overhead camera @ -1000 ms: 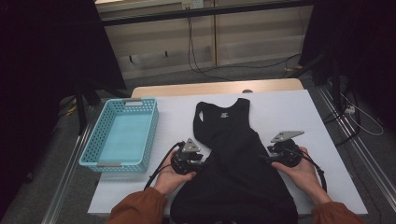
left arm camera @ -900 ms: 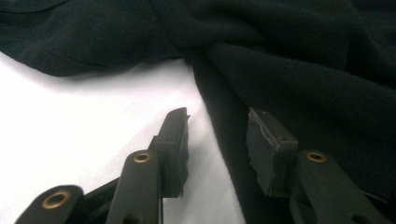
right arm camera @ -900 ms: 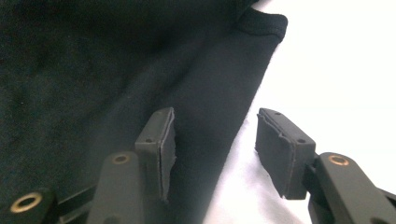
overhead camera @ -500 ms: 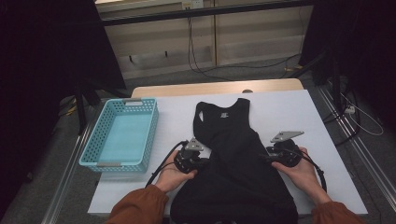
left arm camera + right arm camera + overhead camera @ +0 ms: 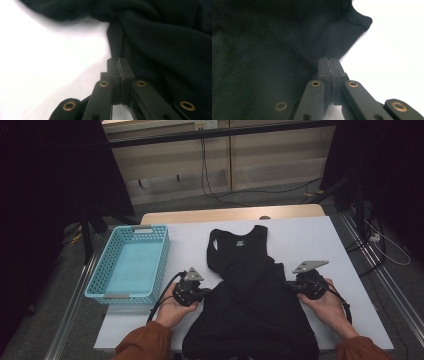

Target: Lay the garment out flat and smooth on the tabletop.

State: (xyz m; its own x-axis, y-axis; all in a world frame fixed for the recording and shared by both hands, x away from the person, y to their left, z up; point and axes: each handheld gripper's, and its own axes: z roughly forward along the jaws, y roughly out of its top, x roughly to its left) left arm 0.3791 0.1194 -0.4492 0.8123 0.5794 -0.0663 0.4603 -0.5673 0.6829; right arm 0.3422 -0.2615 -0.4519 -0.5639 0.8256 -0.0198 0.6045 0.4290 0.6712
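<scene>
Both claws are clenched on the side edges of the black tank top lying flat on the white worktop — left claw, right claw — so lift evenly, keeping the fabric taut and the fold line straight.

A basket lies left of the top on the table.
</scene>
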